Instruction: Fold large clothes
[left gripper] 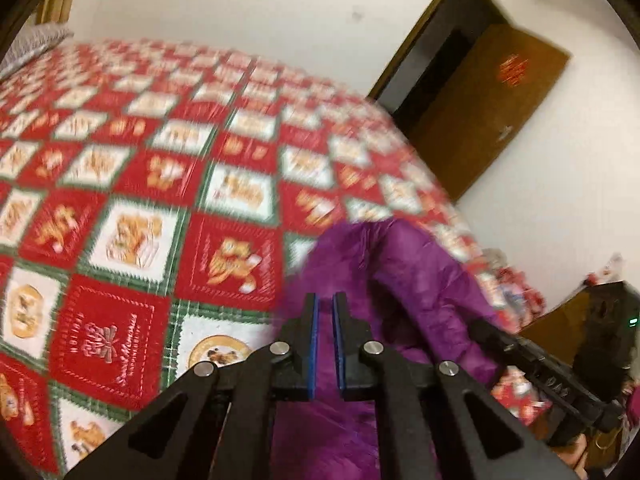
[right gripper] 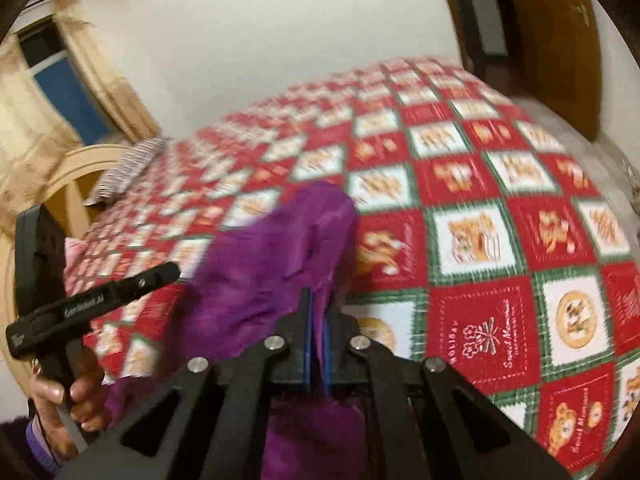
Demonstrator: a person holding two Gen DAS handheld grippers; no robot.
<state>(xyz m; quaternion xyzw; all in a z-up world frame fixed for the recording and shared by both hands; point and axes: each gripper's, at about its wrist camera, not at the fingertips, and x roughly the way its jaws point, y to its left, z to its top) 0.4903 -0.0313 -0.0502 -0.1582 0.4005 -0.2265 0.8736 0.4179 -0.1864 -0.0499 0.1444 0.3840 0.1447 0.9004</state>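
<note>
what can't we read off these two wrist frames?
- Purple fleece garment: type and full outline unknown; the bottom edge and gripper linkages cut it off in both views.
- Left hand-held gripper: its pads look nearly shut, but cloth between them is unclear in the left wrist view.
- Right hand-held gripper: shut on purple cloth; which part is unknowable.
- Red-and-white patchwork quilt: printing blurred by motion.

Left gripper [left gripper: 325,308] jaws nearly closed; right gripper [right gripper: 317,304] jaws pinched on cloth, both angled down.

This is a bedroom in a home. A big bed [left gripper: 140,208] has a red and white quilt [right gripper: 480,240], a pillow [right gripper: 124,168], a curtained window [right gripper: 68,92] and a brown wooden door [left gripper: 488,108].
</note>
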